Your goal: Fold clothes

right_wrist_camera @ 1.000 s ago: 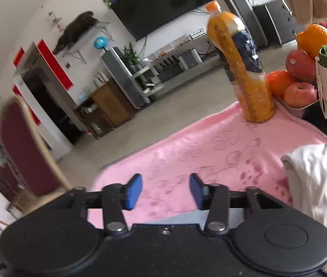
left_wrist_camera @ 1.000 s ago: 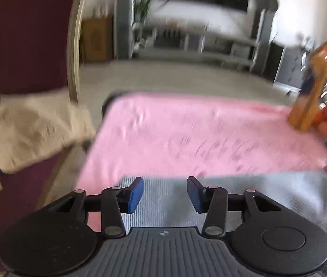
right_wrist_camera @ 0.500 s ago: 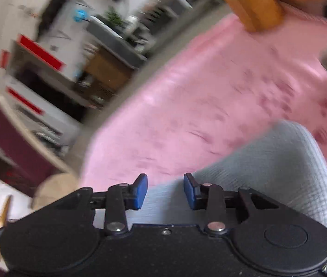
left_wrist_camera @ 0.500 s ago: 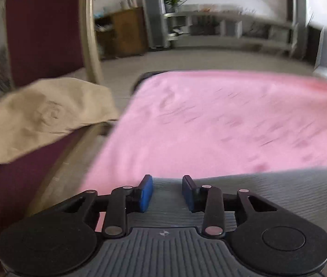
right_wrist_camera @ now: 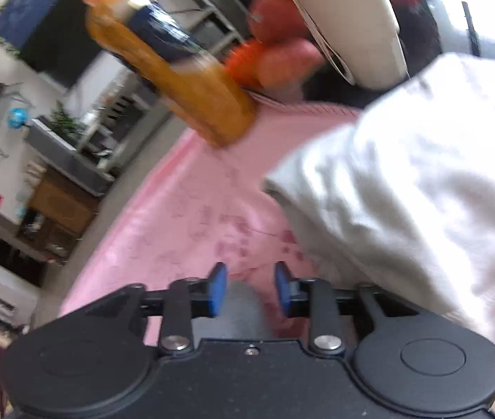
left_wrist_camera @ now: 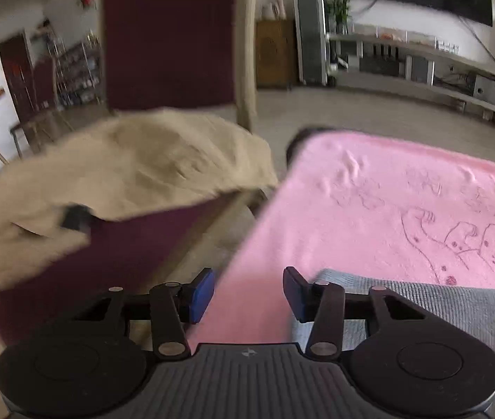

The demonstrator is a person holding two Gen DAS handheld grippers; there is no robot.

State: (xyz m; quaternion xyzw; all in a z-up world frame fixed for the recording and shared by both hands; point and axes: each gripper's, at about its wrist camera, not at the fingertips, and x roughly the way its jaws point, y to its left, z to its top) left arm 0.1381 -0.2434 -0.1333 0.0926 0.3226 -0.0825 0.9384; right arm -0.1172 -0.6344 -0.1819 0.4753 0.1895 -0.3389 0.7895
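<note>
**Two claws over a pink-covered counter, three garments in sight**

Counting the laundry gives three pieces: one grey garment point(left_wrist_camera: 422, 300) lying flat on the pink blanket point(left_wrist_camera: 387, 202) at the near edge of the counter, one white garment point(right_wrist_camera: 415, 181) heaped at the right side of that blanket, and one tan garment point(left_wrist_camera: 125, 174) draped over the seat of one maroon chair point(left_wrist_camera: 170, 35) beside the counter. Behind the white heap stand one orange drink bottle point(right_wrist_camera: 174, 80), one pale cup point(right_wrist_camera: 352, 24) and a few pieces of red and orange fruit point(right_wrist_camera: 275, 49), too blurred to count.

Tilted downward, the left claw point(left_wrist_camera: 248, 295) hangs over the blanket's left edge, its blue pads apart with only pink cloth seen between them; the grey garment's corner sits just beside the right pad. Rolled to one side and also angled down, the right claw point(right_wrist_camera: 250, 288) has its jaws opening, a grey fold showing in the gap, pads not pressing it.
</note>
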